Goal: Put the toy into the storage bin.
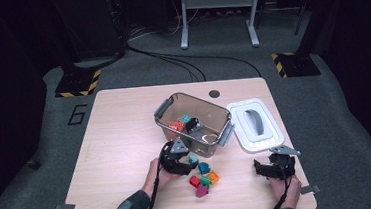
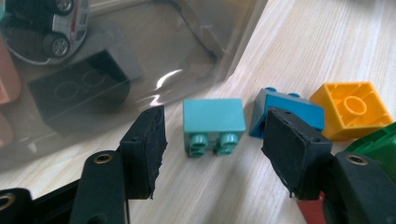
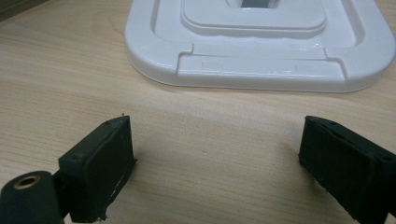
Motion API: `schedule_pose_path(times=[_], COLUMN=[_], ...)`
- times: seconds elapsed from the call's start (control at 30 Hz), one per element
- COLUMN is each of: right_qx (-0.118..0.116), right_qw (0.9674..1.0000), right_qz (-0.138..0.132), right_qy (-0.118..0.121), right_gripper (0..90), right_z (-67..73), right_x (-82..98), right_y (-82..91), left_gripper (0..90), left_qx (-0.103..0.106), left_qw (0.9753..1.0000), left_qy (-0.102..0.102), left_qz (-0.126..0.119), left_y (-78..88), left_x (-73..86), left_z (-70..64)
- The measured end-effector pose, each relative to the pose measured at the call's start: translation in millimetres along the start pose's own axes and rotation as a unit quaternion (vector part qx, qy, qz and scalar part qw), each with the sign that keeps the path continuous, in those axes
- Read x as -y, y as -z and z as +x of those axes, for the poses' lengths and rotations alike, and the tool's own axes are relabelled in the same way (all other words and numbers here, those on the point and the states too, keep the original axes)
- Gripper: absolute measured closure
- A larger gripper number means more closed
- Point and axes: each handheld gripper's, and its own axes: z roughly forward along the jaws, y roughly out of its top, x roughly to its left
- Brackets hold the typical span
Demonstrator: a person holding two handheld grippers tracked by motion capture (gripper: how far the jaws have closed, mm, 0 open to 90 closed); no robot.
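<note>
Teal brick [image 2: 214,125] between part-open left tongs [image 2: 212,147], untouched, right tongs [image 3: 217,163] wide, empty.

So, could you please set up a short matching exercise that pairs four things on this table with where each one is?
Things:
1. teal brick
2. toy car
3. white lid
4. orange brick

Places:
A. inside the clear bin
B. on the table, ahead of the open left gripper
C. flat on the table to the right of the bin
D. on the table beside the blue brick

Pairs: 1-B, 2-A, 3-C, 4-D
</note>
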Motion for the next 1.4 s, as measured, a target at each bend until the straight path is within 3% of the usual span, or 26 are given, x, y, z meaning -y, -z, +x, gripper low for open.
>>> schedule_pose_path(times=[0.13, 0.4, 0.7, 1.4], right_qx=[0.0, 0.0, 0.0, 0.0], right_qw=[1.0, 1.0, 1.0, 1.0], right_qz=[0.0, 0.0, 0.0, 0.0], right_qy=[0.0, 0.0, -0.001, -0.001], right_gripper=[9.1, 9.2, 9.2, 9.3], right_z=[0.0, 0.0, 0.0, 0.0], right_x=[0.0, 0.0, 0.0, 0.1], right_y=[0.0, 0.0, 0.1, 0.1], left_gripper=[45.2, 58.1, 58.9, 59.0], left_qx=[-0.005, -0.007, -0.009, -0.022], left_qw=[0.9999, 1.0, 0.9999, 0.9994], left_qy=[0.001, 0.004, 0.007, 0.021], left_qz=[0.009, 0.004, -0.002, -0.015], left_y=[-2.8, -7.5, 1.4, 42.5], left_x=[0.1, 2.3, 5.2, 8.0], left_z=[-0.8, -2.7, -1.9, 10.6])
